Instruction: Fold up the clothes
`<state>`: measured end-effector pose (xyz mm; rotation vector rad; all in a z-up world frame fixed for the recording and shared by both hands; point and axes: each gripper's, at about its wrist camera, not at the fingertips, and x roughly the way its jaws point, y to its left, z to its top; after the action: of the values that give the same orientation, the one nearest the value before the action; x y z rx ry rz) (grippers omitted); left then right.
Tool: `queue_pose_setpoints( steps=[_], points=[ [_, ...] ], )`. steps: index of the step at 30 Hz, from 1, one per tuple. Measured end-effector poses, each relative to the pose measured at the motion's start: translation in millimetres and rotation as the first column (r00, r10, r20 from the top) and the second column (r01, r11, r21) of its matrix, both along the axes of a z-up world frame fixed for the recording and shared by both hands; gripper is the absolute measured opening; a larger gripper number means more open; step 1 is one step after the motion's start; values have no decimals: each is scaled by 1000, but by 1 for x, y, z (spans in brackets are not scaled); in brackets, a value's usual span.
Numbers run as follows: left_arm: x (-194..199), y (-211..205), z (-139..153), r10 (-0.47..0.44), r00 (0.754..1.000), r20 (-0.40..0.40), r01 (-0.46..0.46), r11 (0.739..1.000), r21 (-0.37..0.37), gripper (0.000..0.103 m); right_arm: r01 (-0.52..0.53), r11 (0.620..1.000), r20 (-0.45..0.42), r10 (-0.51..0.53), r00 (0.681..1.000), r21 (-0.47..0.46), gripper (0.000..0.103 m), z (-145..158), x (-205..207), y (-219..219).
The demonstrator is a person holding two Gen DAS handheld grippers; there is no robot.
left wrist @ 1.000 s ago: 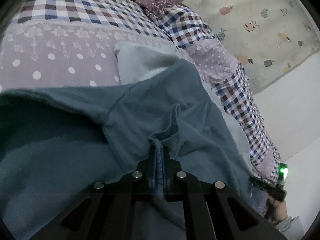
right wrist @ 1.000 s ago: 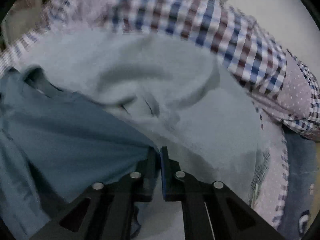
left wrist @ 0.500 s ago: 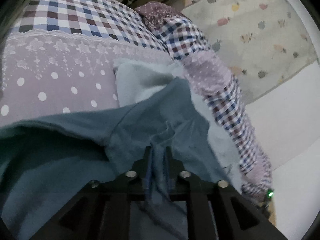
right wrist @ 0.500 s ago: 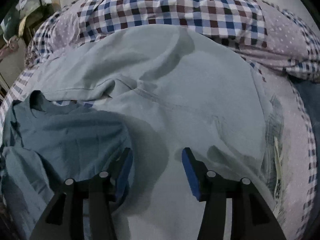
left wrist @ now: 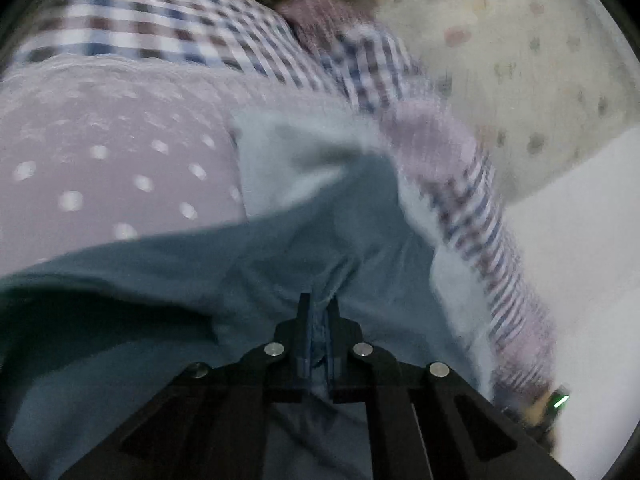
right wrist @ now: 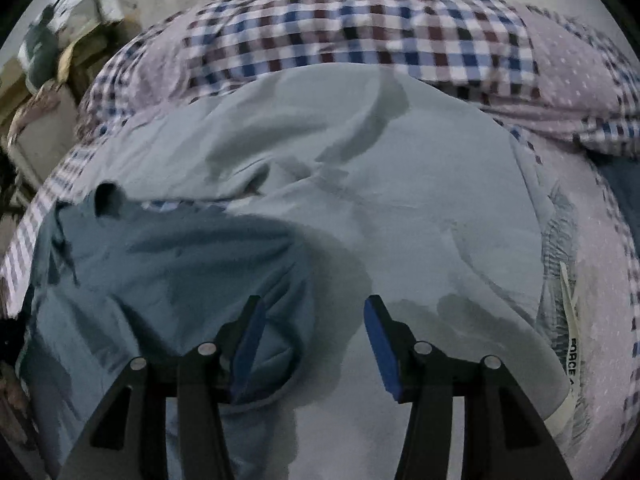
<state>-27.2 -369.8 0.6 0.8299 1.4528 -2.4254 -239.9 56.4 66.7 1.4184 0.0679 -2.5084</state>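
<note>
A dark teal shirt (left wrist: 168, 280) lies crumpled over a pale grey-blue garment (left wrist: 280, 160) on the bed. My left gripper (left wrist: 319, 304) is shut on a pinched fold of the teal shirt, cloth bunched between its blue pads. In the right wrist view the teal shirt (right wrist: 172, 264) fills the lower left and the pale garment (right wrist: 392, 184) spreads across the middle. My right gripper (right wrist: 314, 312) stands open just above them, its left finger over the teal shirt's edge, nothing held.
The bed has a checked quilt (right wrist: 340, 28) and a mauve dotted cover (left wrist: 100, 152). Its edge drops to a fruit-print floor mat (left wrist: 540, 60) on the right. Cluttered boxes (right wrist: 52, 60) stand beyond the bed's far left. A printed white label (right wrist: 572, 356) lies at right.
My right gripper let go of the cloth, opened wide and drew back above the garments. My left gripper stays shut on the teal fold and has shifted, blurring its view.
</note>
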Motion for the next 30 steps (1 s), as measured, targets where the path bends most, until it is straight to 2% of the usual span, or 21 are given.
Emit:
queue_pose_setpoints(
  steps=[5, 10, 11, 12, 13, 15, 16, 18, 20, 21, 22, 23, 24, 25, 28, 30],
  points=[
    [11, -5, -7, 65, 998, 5, -65, 998, 16, 3, 20, 995, 100, -10, 995, -96, 56, -24, -30, 13],
    [9, -2, -2, 50, 999, -2, -50, 999, -18, 3, -11, 996, 111, 21, 994, -91, 55, -33, -49, -5],
    [8, -2, -6, 48, 999, 6, -48, 999, -9, 3, -21, 996, 112, 31, 993, -91, 52, -34, -53, -9],
    [8, -3, -7, 49, 999, 7, -49, 999, -3, 3, -35, 997, 115, 43, 992, -70, 19, -35, -56, -16],
    [10, -3, -4, 56, 998, -9, -56, 998, -5, 3, -56, 998, 123, 58, 991, -25, 3, -35, -59, -26],
    [15, -3, 3, 74, 996, -57, -75, 997, -12, 3, -58, 996, 90, 52, 995, 61, 3, -24, -66, -43],
    [22, -3, 13, 96, 990, -107, -100, 994, -34, 3, -36, 997, 66, 31, 997, 75, 3, -18, -68, -45],
    [29, -3, 23, 138, 983, -125, -150, 985, -91, 3, 10, 995, 17, -12, 1000, 101, 4, -7, -74, -51],
    [22, -7, 12, 123, 992, -42, -126, 989, -83, 3, 41, 985, 9, -43, 999, 170, 8, -10, -80, -57],
    [21, -7, 10, 120, 992, -33, -123, 989, -85, 3, 58, 975, 13, -63, 998, 212, 19, -13, -83, -59],
    [20, -6, 9, 117, 993, -25, -119, 989, -87, 3, 78, 967, 21, -85, 996, 244, 35, -16, -84, -57],
    [19, -6, 8, 115, 993, -17, -116, 989, -88, 3, 88, 966, 30, -98, 995, 242, 43, -16, -84, -53],
    [18, -6, 6, 112, 994, -9, -112, 990, -90, 3, 97, 972, 33, -107, 994, 215, 51, -13, -81, -46],
    [17, -6, 5, 109, 994, 0, -109, 990, -92, 3, 113, 978, 32, -121, 992, 175, 53, -9, -77, -38],
    [15, -5, 1, 101, 995, 24, -98, 991, -96, 3, 160, 987, 64, -159, 985, -11, 54, 4, -58, -7],
    [13, -4, -2, 95, 995, 41, -91, 991, -99, 3, 160, 986, 114, -154, 982, -51, 54, 1, -51, 1]
  ],
)
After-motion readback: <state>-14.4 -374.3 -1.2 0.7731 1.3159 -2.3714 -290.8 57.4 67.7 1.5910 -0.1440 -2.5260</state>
